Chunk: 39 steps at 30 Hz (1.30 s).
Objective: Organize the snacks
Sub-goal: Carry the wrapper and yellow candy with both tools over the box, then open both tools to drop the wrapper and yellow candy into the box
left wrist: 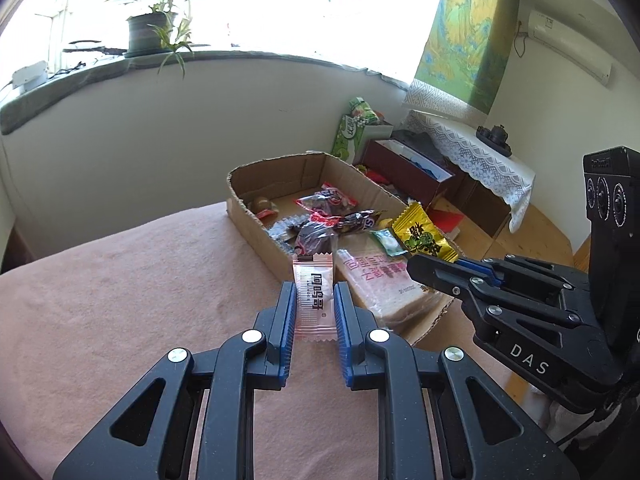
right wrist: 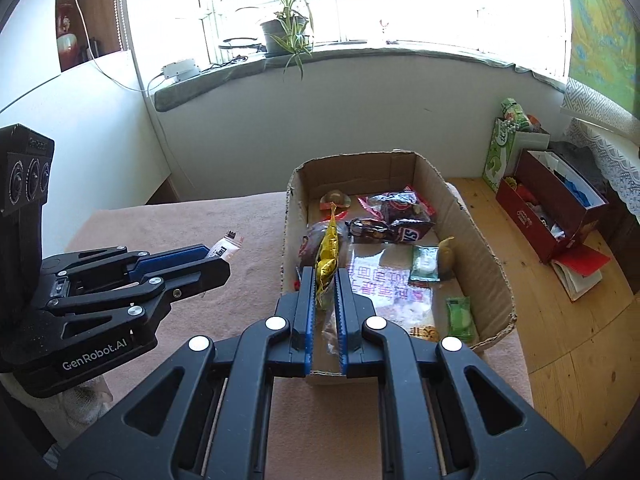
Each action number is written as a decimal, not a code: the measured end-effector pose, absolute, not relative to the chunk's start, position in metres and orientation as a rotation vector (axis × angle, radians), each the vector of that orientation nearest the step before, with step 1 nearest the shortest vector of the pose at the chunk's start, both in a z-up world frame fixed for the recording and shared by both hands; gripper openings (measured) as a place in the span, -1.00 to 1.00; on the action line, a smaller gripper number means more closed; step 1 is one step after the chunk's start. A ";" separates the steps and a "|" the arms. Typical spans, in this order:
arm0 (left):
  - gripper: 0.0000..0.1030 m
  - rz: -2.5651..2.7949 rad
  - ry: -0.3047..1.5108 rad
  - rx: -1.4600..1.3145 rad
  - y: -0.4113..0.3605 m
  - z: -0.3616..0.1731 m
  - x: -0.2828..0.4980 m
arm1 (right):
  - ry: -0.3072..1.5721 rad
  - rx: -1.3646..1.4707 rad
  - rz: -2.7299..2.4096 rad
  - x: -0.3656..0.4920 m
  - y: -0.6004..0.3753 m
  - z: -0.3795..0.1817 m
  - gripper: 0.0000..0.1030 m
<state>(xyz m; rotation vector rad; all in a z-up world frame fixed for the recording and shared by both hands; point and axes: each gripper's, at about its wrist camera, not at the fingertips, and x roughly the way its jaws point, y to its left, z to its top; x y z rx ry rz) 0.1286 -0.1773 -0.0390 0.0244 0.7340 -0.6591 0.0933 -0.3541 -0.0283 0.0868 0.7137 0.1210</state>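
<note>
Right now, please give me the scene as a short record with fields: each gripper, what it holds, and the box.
left gripper: shut on pink packet, over the cloth
right gripper: shut on gold packet, above the box
box: open cardboard, on the cloth, several snacks inside
bread pack: flat in the box

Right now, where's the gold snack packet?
The gold snack packet is pinched between the right gripper fingers, above the near-left part of the cardboard box, over the bread bag.
</note>
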 end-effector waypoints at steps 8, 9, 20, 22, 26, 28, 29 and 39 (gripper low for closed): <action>-0.66 -0.697 0.739 0.023 -0.210 -0.037 0.134 | 0.719 0.091 0.054 0.095 -0.393 -0.031 -0.82; -0.66 -0.699 0.740 0.025 -0.213 -0.037 0.134 | 0.722 0.094 0.050 0.096 -0.397 -0.032 -0.82; -0.65 -0.703 0.748 0.056 -0.232 -0.039 0.137 | 0.743 0.119 0.040 0.107 -0.414 -0.041 -0.82; -0.64 -0.700 0.750 0.057 -0.233 -0.039 0.139 | 0.745 0.124 0.044 0.109 -0.415 -0.041 -0.82; -0.63 -0.699 0.750 0.057 -0.234 -0.037 0.139 | 0.743 0.125 0.039 0.109 -0.415 -0.042 -0.82; -0.63 -0.698 0.749 0.058 -0.234 -0.037 0.139 | 0.742 0.126 0.039 0.110 -0.415 -0.042 -0.82; -0.63 -0.700 0.748 0.058 -0.234 -0.037 0.139 | 0.743 0.125 0.038 0.110 -0.415 -0.043 -0.82; -0.49 -0.693 0.738 0.059 -0.231 -0.033 0.136 | 0.735 0.125 0.004 0.107 -0.421 -0.042 -0.23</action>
